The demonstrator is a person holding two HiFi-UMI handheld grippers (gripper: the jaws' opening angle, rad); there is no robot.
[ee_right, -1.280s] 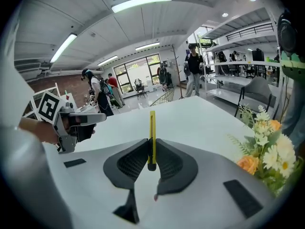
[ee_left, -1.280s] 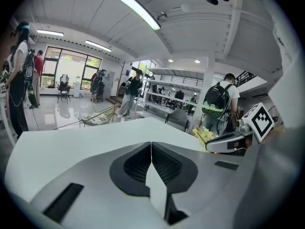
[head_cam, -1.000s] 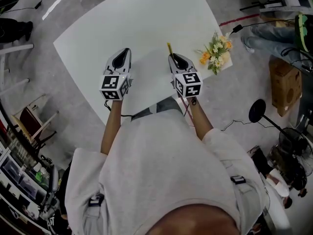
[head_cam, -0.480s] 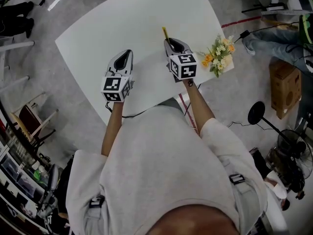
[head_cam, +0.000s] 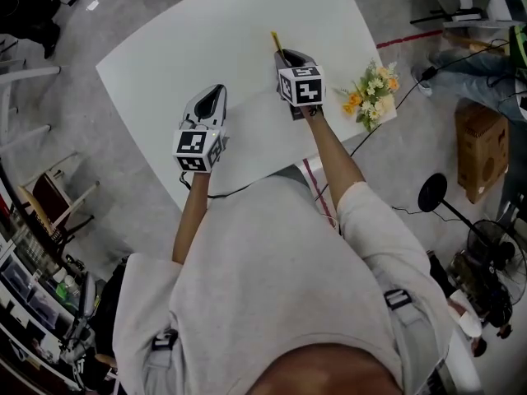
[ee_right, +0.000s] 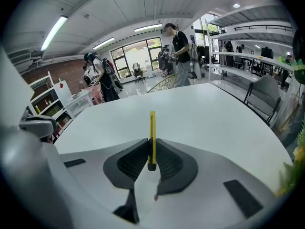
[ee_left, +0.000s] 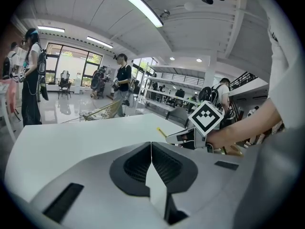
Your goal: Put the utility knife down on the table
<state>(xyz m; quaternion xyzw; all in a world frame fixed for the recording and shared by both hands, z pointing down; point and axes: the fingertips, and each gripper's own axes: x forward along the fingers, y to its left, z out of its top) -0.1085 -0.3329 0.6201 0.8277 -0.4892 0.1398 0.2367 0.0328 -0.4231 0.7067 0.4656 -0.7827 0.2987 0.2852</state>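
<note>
White table (head_cam: 206,39) fills the head view, a person standing at its near edge. Over that edge, toward the corner where a bunch of flowers (head_cam: 372,93) sits, the right gripper (head_cam: 288,58) reaches in with the yellow utility knife (head_cam: 277,44) jutting from its tips toward the table's middle. The left gripper (head_cam: 211,101) hangs over the same edge, nearer the left corner. From above, whether the knife touches the surface cannot be told.

Left gripper view: its jaws are pressed together with nothing between them. Across the table the right gripper (ee_left: 190,136) shows side-on, a look that suggests the knife's yellow tip (ee_left: 161,132) is held off the top.

Right gripper view: the jaws pinch the knife (ee_right: 152,132) by its rear end, narrow edge up, its body pointing out over bare table (ee_right: 209,113). Only here is the grip itself plain.

The lowering step appears to be in hand. The next move likely calls for bringing the knife down onto the bare surface, then spreading the jaws and drawing back without dragging it.
</note>
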